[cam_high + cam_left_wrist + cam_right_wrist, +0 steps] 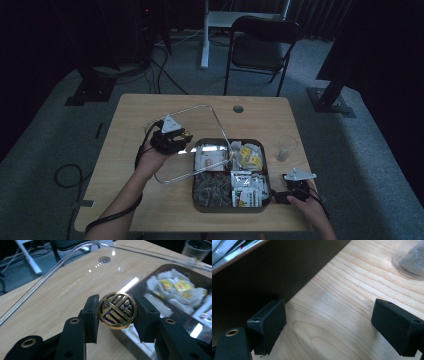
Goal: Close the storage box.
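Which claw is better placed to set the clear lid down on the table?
Left, probably: the left claw already grips the clear lid's round gold knob. The right claw is open over bare wood beside the dark divided box.

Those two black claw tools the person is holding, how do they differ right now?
The left gripper has its fingers shut on a round gold-and-black knob, which seems to belong to the clear lid; the right gripper is open and holds nothing. The left is lifted over the table beside the box, while the right sits low by the box's other side. Both have black fingers and a grey three-cornered plate.
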### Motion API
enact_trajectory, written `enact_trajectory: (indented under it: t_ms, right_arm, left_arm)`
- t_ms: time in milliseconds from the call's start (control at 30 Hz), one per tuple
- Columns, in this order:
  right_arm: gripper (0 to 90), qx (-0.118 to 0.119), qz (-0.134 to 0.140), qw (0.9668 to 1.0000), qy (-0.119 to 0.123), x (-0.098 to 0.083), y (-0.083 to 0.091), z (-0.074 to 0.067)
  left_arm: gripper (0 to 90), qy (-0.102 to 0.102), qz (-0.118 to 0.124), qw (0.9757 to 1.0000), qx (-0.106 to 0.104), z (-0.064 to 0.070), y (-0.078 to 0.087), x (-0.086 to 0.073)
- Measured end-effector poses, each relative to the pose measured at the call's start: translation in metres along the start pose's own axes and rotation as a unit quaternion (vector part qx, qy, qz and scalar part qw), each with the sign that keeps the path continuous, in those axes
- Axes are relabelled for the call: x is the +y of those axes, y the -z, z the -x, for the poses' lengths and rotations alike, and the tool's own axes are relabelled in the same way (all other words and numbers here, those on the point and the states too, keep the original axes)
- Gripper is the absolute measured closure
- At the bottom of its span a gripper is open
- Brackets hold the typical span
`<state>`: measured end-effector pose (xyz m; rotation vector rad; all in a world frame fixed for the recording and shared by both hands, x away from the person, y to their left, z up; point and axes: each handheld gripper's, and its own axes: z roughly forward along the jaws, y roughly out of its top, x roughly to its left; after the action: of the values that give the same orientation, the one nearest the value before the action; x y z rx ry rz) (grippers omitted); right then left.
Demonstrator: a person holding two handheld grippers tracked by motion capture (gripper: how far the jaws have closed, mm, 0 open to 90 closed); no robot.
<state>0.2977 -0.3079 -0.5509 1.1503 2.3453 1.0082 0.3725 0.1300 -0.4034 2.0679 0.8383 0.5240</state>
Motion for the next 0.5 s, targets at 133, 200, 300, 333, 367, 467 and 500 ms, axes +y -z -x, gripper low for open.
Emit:
enact_trajectory:
  t_ms: [133,200,300,333,367,467,500]
  right_arm:
    - [11.8,0.0,0.0,1.0,0.0,0.0,0.0,0.0]
    - [11.8,0.0,0.0,1.0,0.0,0.0,0.0,0.0]
    - [11.8,0.0,0.0,1.0,0.0,0.0,0.0,0.0]
    - [11.8,0.0,0.0,1.0,0.0,0.0,0.0,0.0]
    - [11.8,0.0,0.001,1.0,0.0,0.0,0.0,0.0]
    - [11.8,0.0,0.0,1.0,0.0,0.0,0.0,0.0]
    - [11.8,0.0,0.0,1.0,0.0,0.0,0.0,0.0]
  left_arm:
    - [58.9,-0.012,0.003,0.9999,-0.012,0.009,-0.001,0.006]
    - [58.9,-0.013,0.004,0.9998,-0.017,0.014,-0.002,0.008]
    - [58.9,-0.016,0.006,0.9996,-0.023,0.02,-0.003,0.011]
    - [58.9,-0.02,0.006,0.9994,-0.026,0.022,-0.004,0.011]
    - [58.9,-0.022,0.005,0.9994,-0.028,0.025,-0.005,0.012]
    - [58.9,-0.03,0.004,0.9989,-0.036,0.032,-0.009,0.014]
    - [58.9,-0.03,0.006,0.9988,-0.039,0.035,-0.01,0.014]
